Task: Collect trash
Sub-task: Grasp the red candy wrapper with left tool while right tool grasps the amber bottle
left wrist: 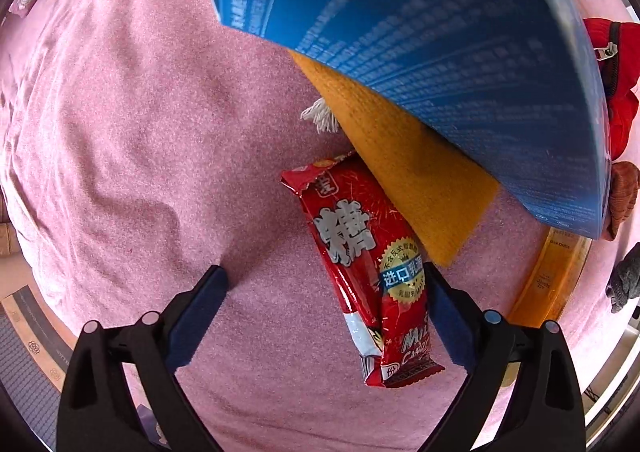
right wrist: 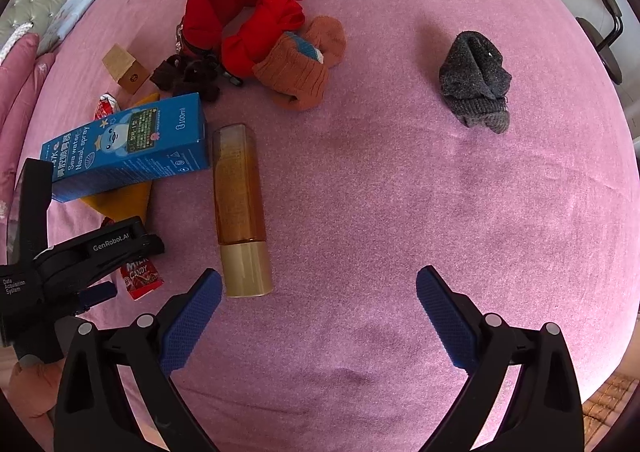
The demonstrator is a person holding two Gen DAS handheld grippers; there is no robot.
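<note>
In the left wrist view, your left gripper [left wrist: 324,292] hung over the pink bed [left wrist: 140,132] with jaws wide and nothing pinched; the red candy wrapper [left wrist: 360,264] lay at lower centre, hard against the right-hand finger. Closing from there could shove it aside or snag the yellow cloth [left wrist: 420,180] under the blue box [left wrist: 440,52].

In the right wrist view, your right gripper [right wrist: 320,316] also stood wide and empty at the bottom, the amber bottle [right wrist: 240,204] just upper left of it. A sideways nudge could roll the bottle.

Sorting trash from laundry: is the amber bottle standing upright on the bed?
No, the amber bottle lies on its side on the pink bedspread.
</note>
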